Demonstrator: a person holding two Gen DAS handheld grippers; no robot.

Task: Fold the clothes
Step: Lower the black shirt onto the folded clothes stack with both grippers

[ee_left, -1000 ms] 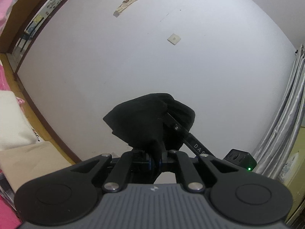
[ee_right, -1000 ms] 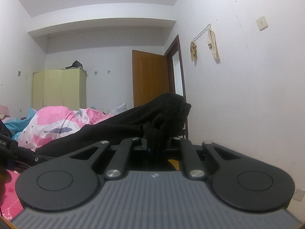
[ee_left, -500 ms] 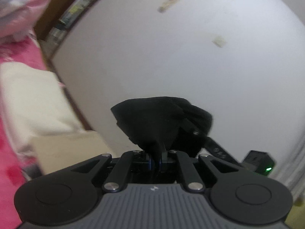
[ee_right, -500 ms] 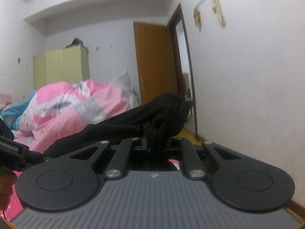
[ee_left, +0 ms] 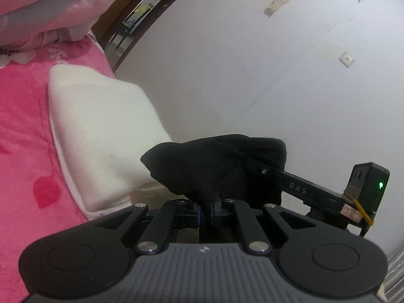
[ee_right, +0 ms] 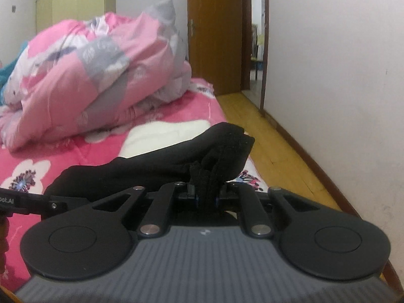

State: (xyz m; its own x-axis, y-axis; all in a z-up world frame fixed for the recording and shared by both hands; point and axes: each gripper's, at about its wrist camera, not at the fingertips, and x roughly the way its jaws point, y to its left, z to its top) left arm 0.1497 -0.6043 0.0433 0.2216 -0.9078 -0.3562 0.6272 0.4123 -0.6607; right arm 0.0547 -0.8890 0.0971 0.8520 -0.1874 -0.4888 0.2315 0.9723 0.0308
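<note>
Black knit garment [ee_right: 156, 166] stretches from lower left to centre frame, above the pink flowered bed [ee_right: 63, 156]. Left hand-held gripper [ee_left: 207, 208] and right hand-held gripper [ee_right: 205, 200] each clench one end.

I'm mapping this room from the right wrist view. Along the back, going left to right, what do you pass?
Yellow-green wardrobe → heaped pink quilt → brown wooden door → open doorway → white wall.

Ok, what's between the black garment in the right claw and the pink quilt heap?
In the right wrist view, a cream pillow lies on the pink floral bedsheet between the black garment and the quilt heap.
</note>
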